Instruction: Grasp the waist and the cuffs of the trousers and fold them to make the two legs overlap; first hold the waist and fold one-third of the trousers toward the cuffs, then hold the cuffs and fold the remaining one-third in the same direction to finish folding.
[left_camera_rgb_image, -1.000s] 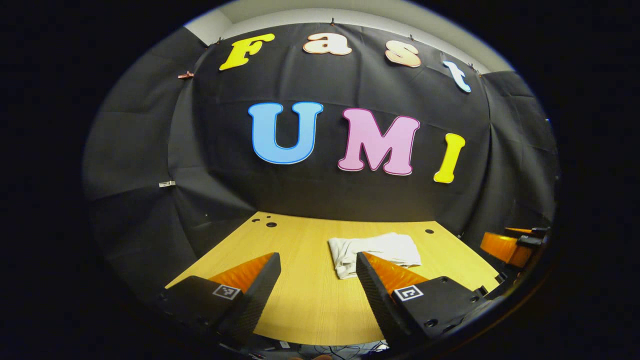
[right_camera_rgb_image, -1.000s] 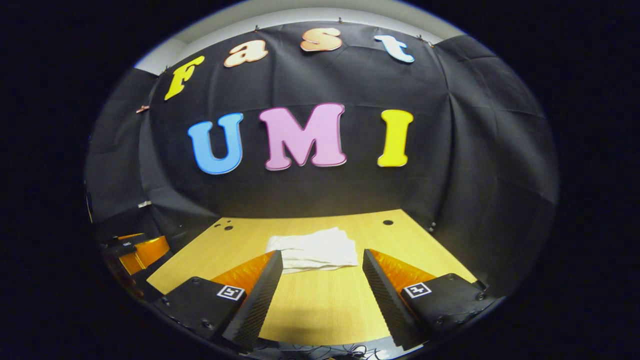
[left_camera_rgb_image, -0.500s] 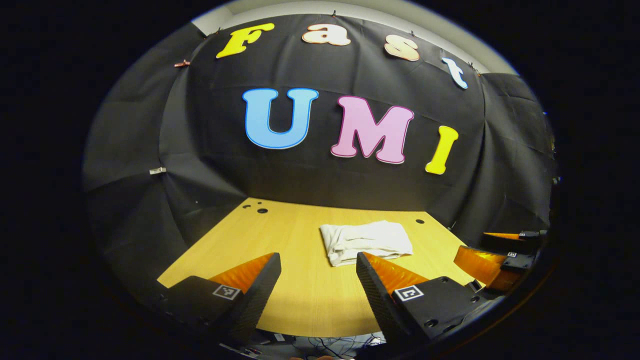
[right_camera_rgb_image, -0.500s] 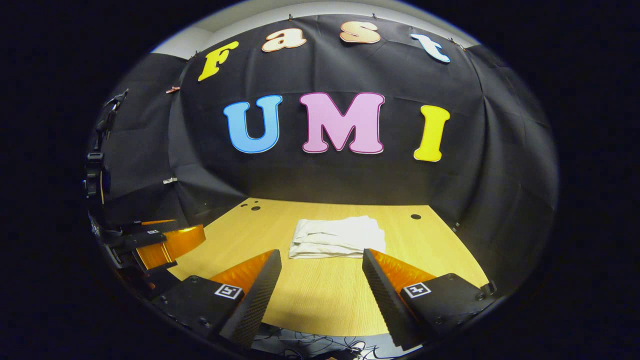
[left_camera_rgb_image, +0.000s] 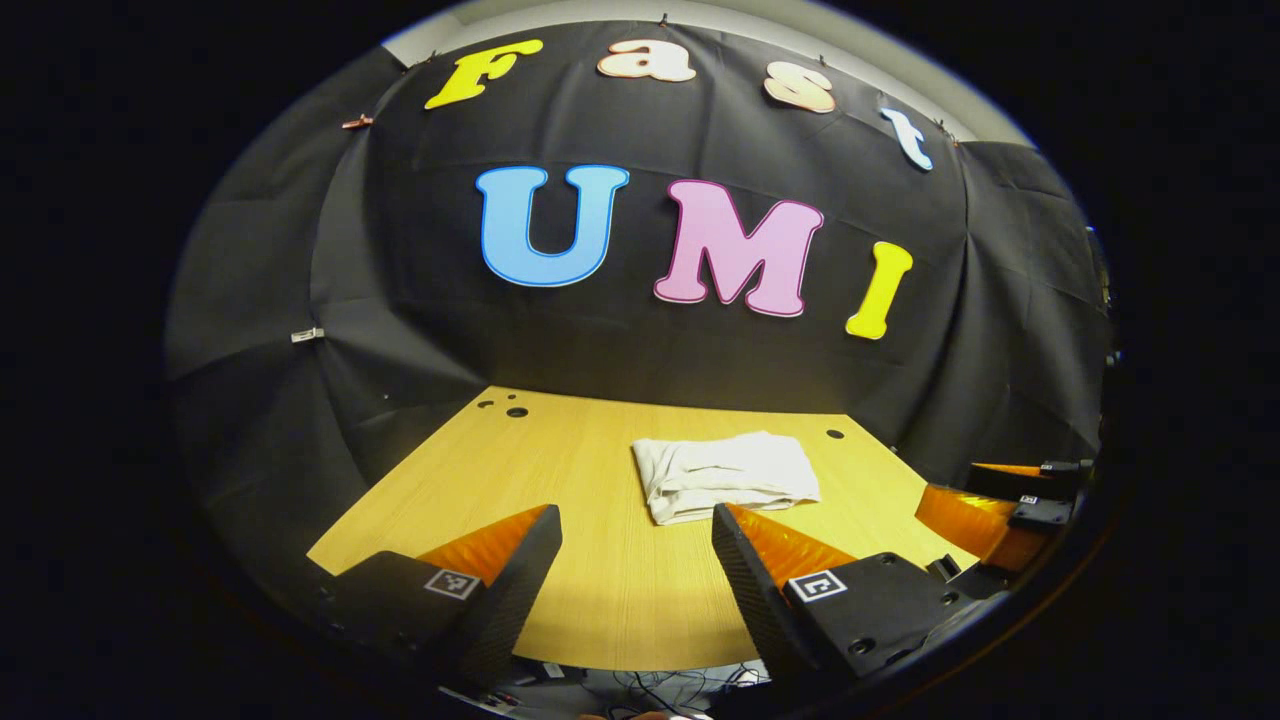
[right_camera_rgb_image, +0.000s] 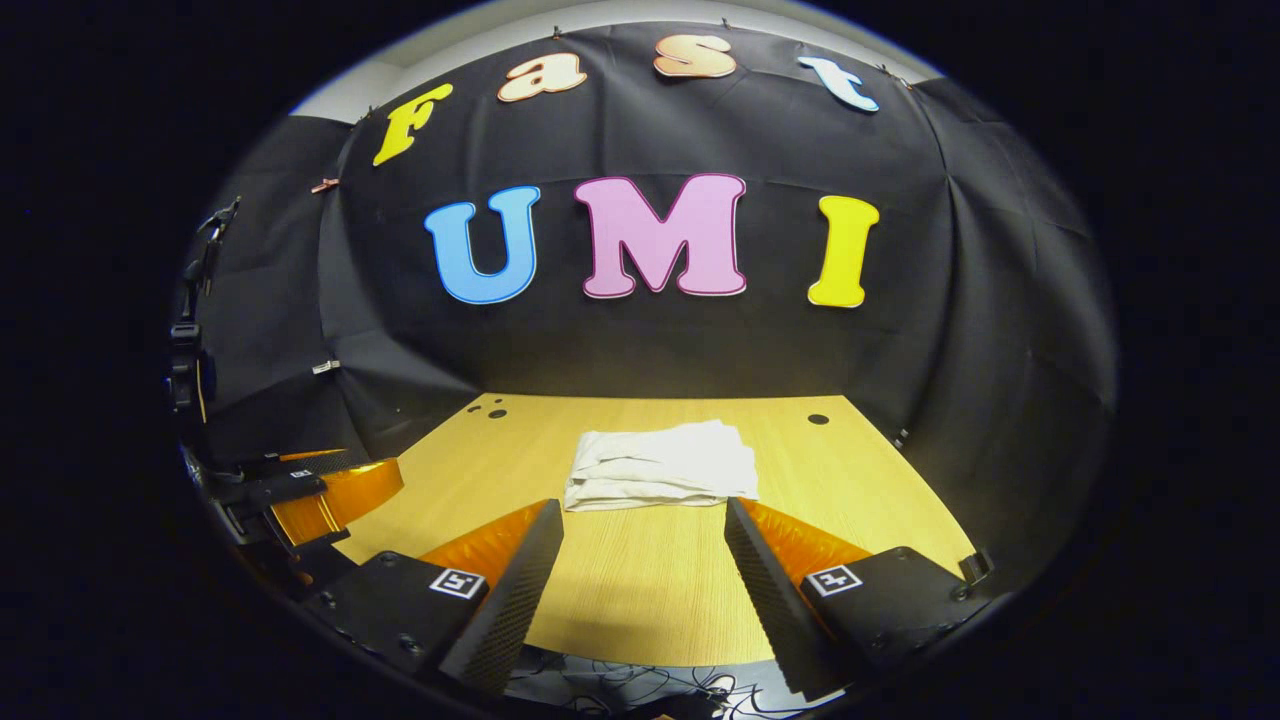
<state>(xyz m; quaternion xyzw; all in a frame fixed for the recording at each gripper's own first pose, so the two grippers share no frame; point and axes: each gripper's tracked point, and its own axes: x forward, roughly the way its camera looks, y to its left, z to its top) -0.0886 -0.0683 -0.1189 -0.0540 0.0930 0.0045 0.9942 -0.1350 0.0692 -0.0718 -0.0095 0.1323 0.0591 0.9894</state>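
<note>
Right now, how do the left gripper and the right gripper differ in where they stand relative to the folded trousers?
The left gripper stands left of the trousers: they lie off to its right, behind its right finger. The right gripper faces the trousers squarely, so they sit between its fingers. The left gripper is nearer a short edge of the bundle; the right gripper is nearer a long edge. Both have open jaws, hold nothing, and stand back from the trousers above the table.

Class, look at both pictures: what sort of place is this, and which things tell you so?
Probably a recording booth: black cloth walls enclose a bare wooden table bearing folded white trousers.
</note>
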